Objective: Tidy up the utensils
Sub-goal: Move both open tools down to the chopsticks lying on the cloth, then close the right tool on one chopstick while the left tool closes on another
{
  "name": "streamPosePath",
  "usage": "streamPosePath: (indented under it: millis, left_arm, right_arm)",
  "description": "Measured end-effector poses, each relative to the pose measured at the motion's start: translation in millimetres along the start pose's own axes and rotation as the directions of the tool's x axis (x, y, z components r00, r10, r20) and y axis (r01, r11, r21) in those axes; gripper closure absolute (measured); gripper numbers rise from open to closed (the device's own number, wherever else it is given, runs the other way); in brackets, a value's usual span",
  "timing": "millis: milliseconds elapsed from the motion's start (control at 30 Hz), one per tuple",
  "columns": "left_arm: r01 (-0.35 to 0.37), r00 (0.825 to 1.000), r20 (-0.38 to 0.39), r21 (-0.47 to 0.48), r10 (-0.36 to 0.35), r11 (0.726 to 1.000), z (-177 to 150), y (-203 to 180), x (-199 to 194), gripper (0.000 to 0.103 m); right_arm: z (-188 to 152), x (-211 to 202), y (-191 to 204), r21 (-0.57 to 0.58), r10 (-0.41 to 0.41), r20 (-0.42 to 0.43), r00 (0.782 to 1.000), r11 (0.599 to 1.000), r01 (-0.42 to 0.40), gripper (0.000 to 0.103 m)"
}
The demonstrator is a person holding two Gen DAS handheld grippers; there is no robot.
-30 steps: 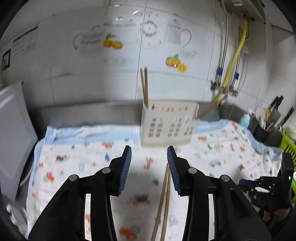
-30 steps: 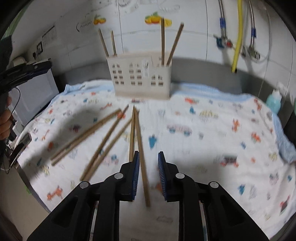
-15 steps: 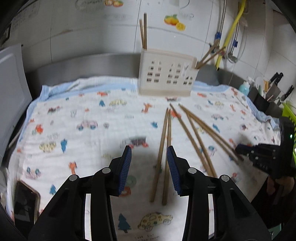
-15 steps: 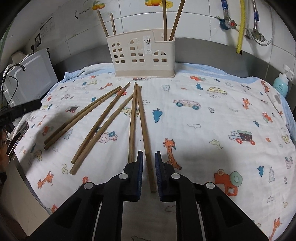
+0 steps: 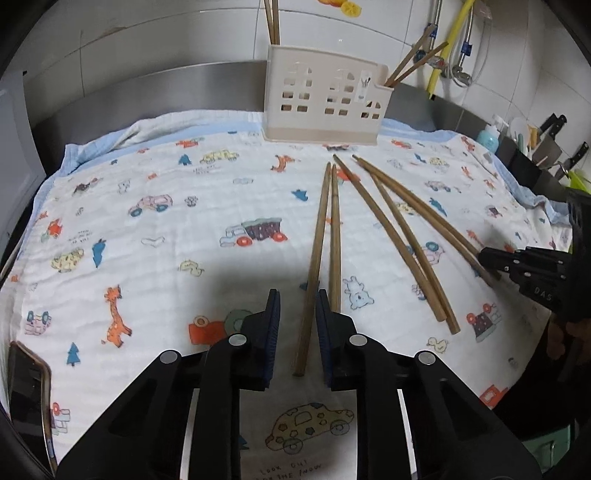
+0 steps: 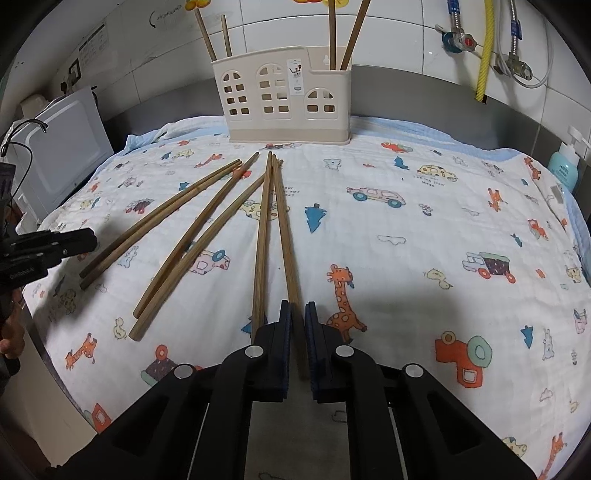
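A white tiled wall (image 6: 406, 33) is seen at the back, decorated with orange-fruit stickers (image 5: 341, 5). A grey steel backsplash (image 5: 147, 92) is set below the tiles. The counter is covered by a white cloth (image 6: 424, 240) printed with cars, giraffes and trees and edged in pale blue. A yellow hose (image 6: 485, 48) and metal pipes are fixed to the wall. A white appliance (image 6: 62, 155) is placed at one end, a blue soap bottle (image 6: 563, 164) and a knife block (image 5: 550, 147) at the other.

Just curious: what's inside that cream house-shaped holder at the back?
Four wooden chopsticks stand in the holder: two at its left end, two at its right. Their lower ends and the holder's floor are hidden by its walls.
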State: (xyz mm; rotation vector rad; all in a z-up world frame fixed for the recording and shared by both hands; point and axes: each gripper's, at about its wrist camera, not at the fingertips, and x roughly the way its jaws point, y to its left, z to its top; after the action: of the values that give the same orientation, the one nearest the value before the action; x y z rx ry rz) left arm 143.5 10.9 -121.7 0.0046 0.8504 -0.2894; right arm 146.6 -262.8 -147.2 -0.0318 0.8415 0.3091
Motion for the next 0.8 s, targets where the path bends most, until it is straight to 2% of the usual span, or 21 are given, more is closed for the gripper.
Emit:
streamPosePath:
  millis: [567,800]
  left_arm:
    - [0.011,0.999,-0.032,0.003,-0.011,1.000,-3.0,-2.6,16.8,0.084]
    - [-0.053,0.998,-0.020,0.051,0.054,0.997,-5.2,-11.7,18.1,0.088]
  right_arm:
    - [-0.3,1.3,-0.4,0.005,0.000,0.004,1.000,1.000,0.000,0.095]
    - [0.7,2.6,-0.5,0.013,-0.005,0.018,1.000,1.000,0.005,0.094]
